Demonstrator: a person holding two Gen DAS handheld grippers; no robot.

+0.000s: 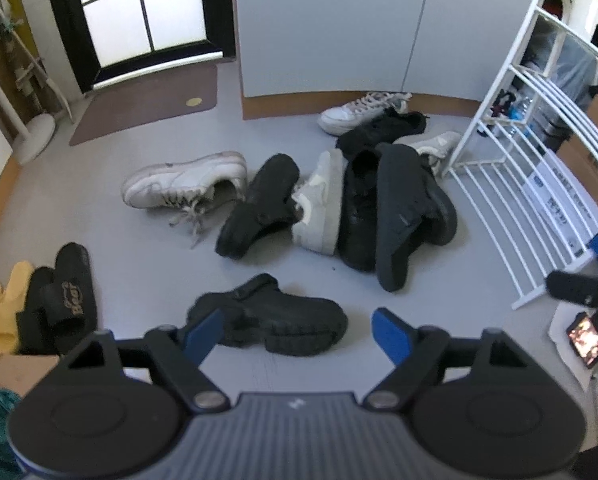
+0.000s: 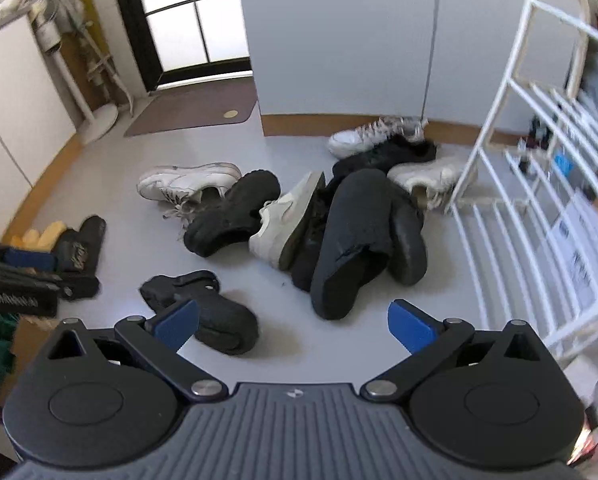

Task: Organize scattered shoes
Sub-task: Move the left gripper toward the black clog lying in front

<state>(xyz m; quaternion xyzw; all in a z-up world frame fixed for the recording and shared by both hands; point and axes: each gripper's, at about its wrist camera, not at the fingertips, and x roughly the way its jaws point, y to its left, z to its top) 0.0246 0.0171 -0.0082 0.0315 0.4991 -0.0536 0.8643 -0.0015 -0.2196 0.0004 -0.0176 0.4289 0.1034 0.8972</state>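
Grey smooth floor [image 1: 99,208] fills this entry room, with a dark-framed glass door [image 1: 143,12] at the back and a brown door mat [image 1: 147,104] before it.

Far left, a pair of black slide sandals with gold writing [image 1: 65,300] lies beside something soft and yellow [image 1: 3,300]. Next comes a white lace-up sneaker [image 1: 183,180] lying alone, its laces loose on the floor. Close to the camera, a chunky black clog with a thick sole [image 1: 283,316] lies on its side, apart from the rest.

Middle of the floor holds the big pile: a black clog [image 1: 259,204], a cream sneaker tipped on its side [image 1: 323,204], a black shoe [image 1: 359,216] and a dark flat slipper turned sole up [image 1: 403,216], all touching and leaning on each other. Behind them sit another white sneaker [image 1: 359,114], a black shoe [image 1: 383,130] and one more cream sneaker [image 1: 439,144].

On the right stands the white wire shoe rack [image 1: 511,184], with bare shelves.

Both tools are wide and hold nothing: the left gripper [image 1: 299,336] hangs above the near clog, and the right gripper [image 2: 295,320] hangs near it too.

I think the clog is light and a bit bendy, not breakable. Its heel strap is floppy, so the firm side wall or thick sole is the better place to pinch. Sneakers are soft; grab the heel, not the laces.
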